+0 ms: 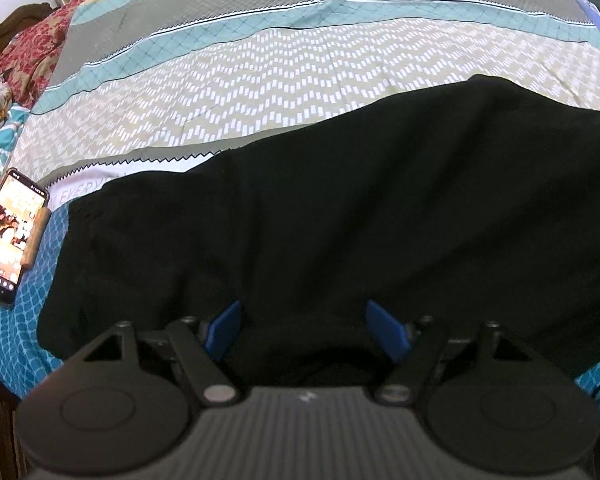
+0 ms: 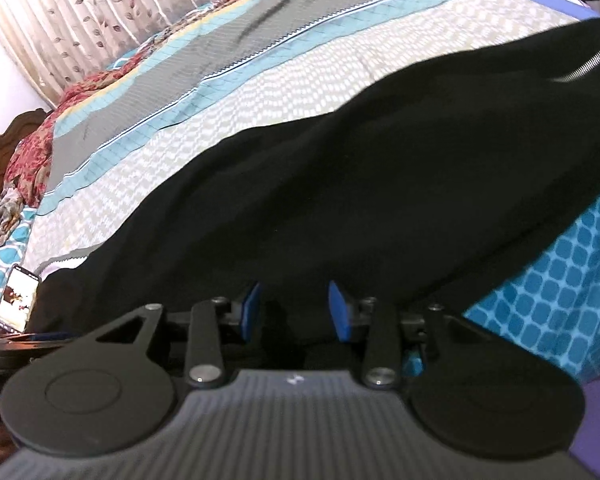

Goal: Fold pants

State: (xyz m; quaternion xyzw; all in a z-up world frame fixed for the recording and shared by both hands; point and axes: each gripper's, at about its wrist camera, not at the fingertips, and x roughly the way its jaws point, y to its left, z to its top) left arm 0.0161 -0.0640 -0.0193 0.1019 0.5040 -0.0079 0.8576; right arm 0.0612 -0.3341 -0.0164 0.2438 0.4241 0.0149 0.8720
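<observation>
Bed with a striped, zigzag-patterned quilt (image 1: 260,92) in grey, teal and cream: it fills everything beyond my fingertips in both wrist views and carries all that follows.

Black, soft-fabric pants (image 1: 340,208): spread flat across the quilt, running from left of my left fingers to well right of my right ones. The near edge lies directly under and between the fingertips of both tools. A zip shows at the far right end, beyond my right fingers.

My left gripper (image 1: 303,330): blue pads (image 1: 226,328) stand wide apart, straddling a raised hump of black cloth at the near edge. Nothing is pinched.

My right gripper (image 2: 296,312): pads (image 2: 340,312) are about half spread, with cloth below and between them. I cannot tell for certain whether they touch it, but they do not clamp it.

Smartphone with a lit screen (image 1: 10,232): on the quilt, well left of my left fingers, just beside the end of the pants.

Risks, as I judge them: closing here may catch only the top layer, so the fold drags unevenly. The quilt could be pinched along with the cloth. A sweep of fabric to the left could knock the phone.
</observation>
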